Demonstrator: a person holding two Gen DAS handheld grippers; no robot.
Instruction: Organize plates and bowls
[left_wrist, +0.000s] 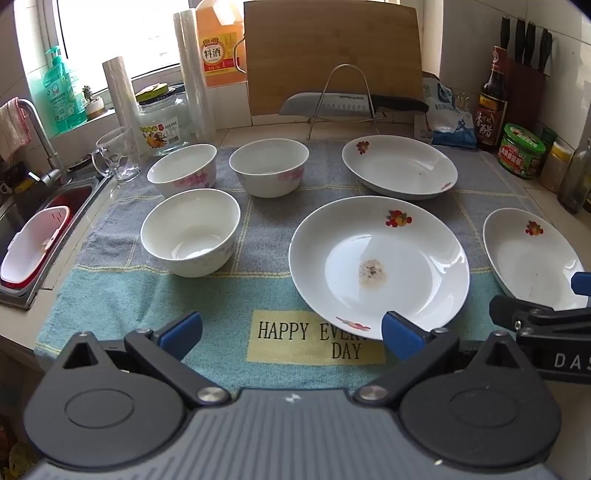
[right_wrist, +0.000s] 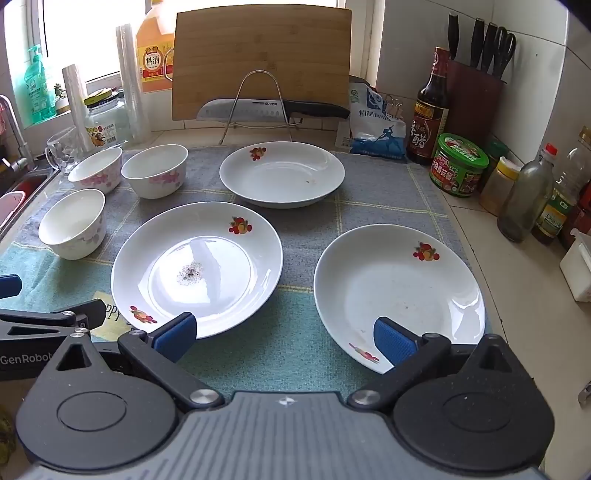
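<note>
On the towel-covered counter, three white bowls cluster at the left and three fruit-printed plates lie to the right. The left claw hangs spread and empty before the stained middle plate. The right claw, equally spread and empty, hovers between that plate and the near right plate.

- Bright window at eleven o'clock, daylight coming in.
- White tiled wall at two o'clock.
- Steel sink at nine o'clock.
- Pale counter at three o'clock.
</note>
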